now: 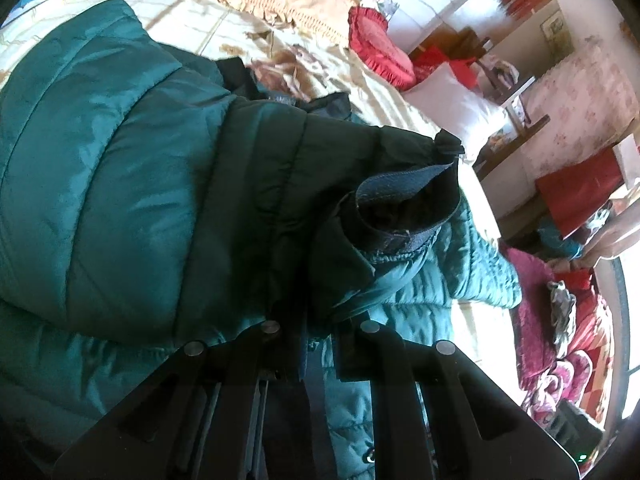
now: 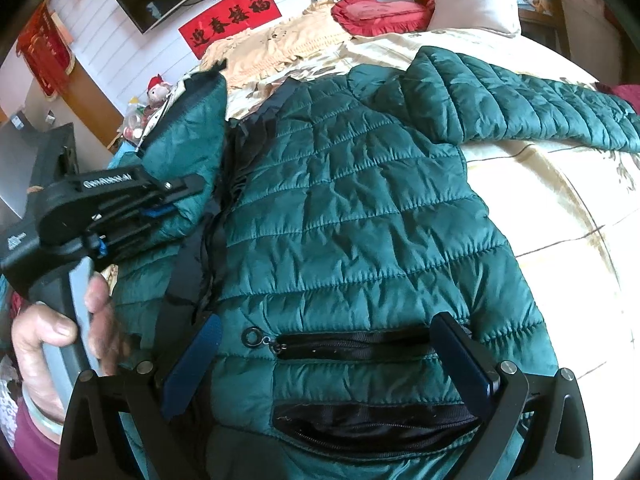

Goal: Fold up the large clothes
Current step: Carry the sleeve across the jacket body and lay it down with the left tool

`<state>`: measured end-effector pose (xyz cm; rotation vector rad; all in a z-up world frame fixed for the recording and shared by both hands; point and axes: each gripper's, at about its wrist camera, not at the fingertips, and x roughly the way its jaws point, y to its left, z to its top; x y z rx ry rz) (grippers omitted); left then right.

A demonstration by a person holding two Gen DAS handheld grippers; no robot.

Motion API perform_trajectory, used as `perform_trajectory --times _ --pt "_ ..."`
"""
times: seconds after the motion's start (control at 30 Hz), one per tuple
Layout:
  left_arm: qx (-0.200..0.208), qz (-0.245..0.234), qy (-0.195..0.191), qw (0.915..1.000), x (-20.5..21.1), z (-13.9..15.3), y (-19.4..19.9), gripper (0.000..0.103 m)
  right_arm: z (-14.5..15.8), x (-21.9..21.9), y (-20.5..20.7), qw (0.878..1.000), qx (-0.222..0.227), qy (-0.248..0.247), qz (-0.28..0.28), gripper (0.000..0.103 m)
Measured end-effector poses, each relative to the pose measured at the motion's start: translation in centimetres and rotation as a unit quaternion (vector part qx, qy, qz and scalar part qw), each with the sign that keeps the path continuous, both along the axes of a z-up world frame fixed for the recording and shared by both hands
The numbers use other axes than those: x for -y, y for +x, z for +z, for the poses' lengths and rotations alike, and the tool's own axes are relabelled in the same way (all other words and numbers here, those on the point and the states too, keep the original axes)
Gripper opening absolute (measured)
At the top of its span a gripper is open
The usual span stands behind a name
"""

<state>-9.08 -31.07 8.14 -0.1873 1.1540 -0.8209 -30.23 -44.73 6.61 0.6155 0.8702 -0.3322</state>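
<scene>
The left hand-held gripper (image 2: 176, 200) is clamped on the green jacket's sleeve (image 2: 188, 132) — lifted at 9 o'clock. The right hand-held gripper (image 2: 328, 356) hovers with fingers apart over the zip pocket (image 2: 352, 346). The green jacket (image 2: 360, 208) lies spread on the bed (image 2: 560, 208), its other sleeve out toward 2 o'clock.

Black brush characters, 迎春接福, on a long red paper banner (image 2: 231, 19) pasted to the white panelled wall behind the bed; white raised lettering on the black plastic body of the left gripper (image 2: 182, 196), blurred, beginning perhaps "Gen", otherwise illegible; a small white mark on the same body lower down, unreadable; nothing legible in the left wrist view.
</scene>
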Motion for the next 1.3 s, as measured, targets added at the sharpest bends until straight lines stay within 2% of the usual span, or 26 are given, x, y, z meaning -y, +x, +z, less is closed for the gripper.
perform_trajectory --times 0.3,0.4,0.47,0.57,0.83,1.3 --pt "-0.008 -0.008 0.011 0.9999 0.7 -1.0 0.0 0.009 0.0 0.5 -0.4 1.000 -0.001 0.004 -0.007 0.103" --pt "-0.011 -0.021 0.006 0.9997 0.9 -0.9 -0.1 0.024 0.0 0.4 -0.4 1.000 -0.006 0.001 -0.005 0.103" --pt "-0.012 -0.030 -0.003 0.9995 0.9 -0.7 -0.3 0.044 0.0 0.4 -0.4 1.000 -0.009 -0.003 -0.004 0.103" --pt "0.000 -0.034 -0.004 0.9994 0.9 -0.1 -0.8 0.058 0.0 0.3 -0.2 1.000 -0.013 -0.008 -0.003 0.103" --pt "0.066 -0.023 0.030 0.9971 -0.9 1.8 -2.0 0.059 -0.1 0.5 1.0 0.999 -0.023 -0.025 -0.004 0.103" --pt "0.066 0.052 0.007 0.9965 -9.4 3.3 0.7 0.059 -0.4 -0.6 2.8 0.998 -0.044 -0.044 0.009 0.103"
